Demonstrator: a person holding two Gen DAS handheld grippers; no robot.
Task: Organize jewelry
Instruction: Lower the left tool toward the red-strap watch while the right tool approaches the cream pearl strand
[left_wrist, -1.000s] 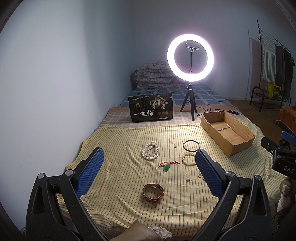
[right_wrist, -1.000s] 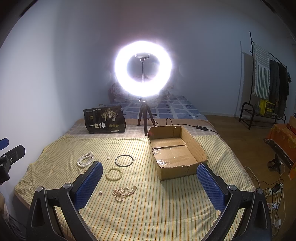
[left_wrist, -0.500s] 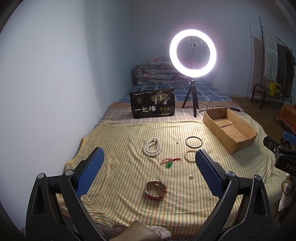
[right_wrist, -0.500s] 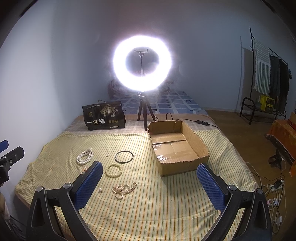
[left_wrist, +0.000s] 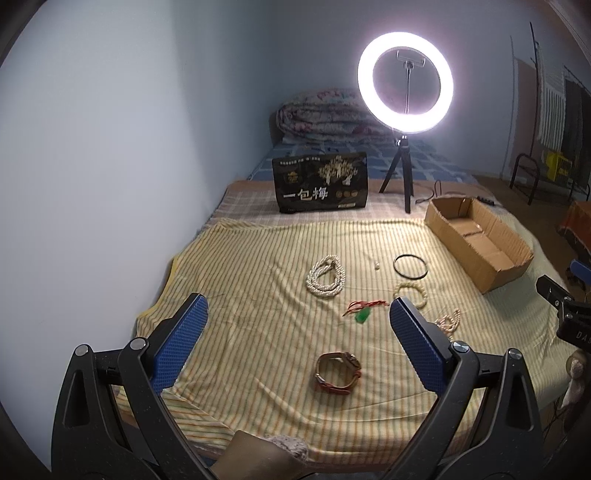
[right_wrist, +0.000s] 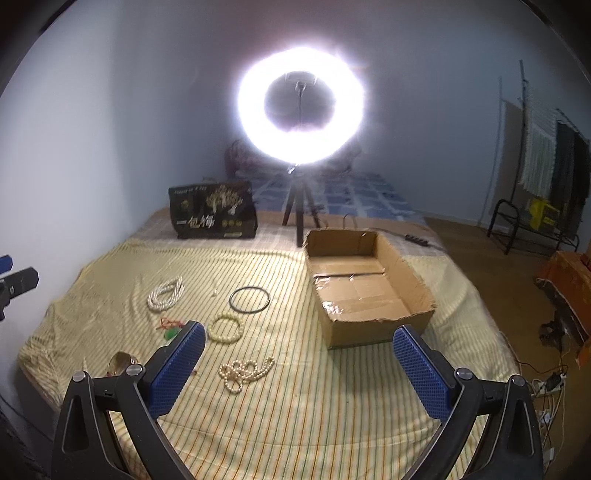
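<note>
Jewelry lies on a yellow striped cloth (left_wrist: 258, 258). A white bead necklace (left_wrist: 325, 277), a black ring (left_wrist: 410, 267), a pale bead bracelet (left_wrist: 410, 293), a red cord with green pendant (left_wrist: 364, 310), a brown watch (left_wrist: 338, 373) and a pearl string (right_wrist: 245, 372) are spread out. An open cardboard box (right_wrist: 365, 284) stands to the right. My left gripper (left_wrist: 295, 332) is open and empty above the watch. My right gripper (right_wrist: 299, 360) is open and empty, above the cloth beside the pearl string.
A lit ring light on a tripod (left_wrist: 405, 83) and a black printed bag (left_wrist: 320, 182) stand at the back of the bed. A folded quilt (left_wrist: 321, 118) lies behind. A clothes rack (right_wrist: 535, 177) and cables (right_wrist: 546, 384) are on the floor at right.
Both grippers have moved forward and lower toward the cloth, so the jewelry appears nearer. Both stay open and empty.
</note>
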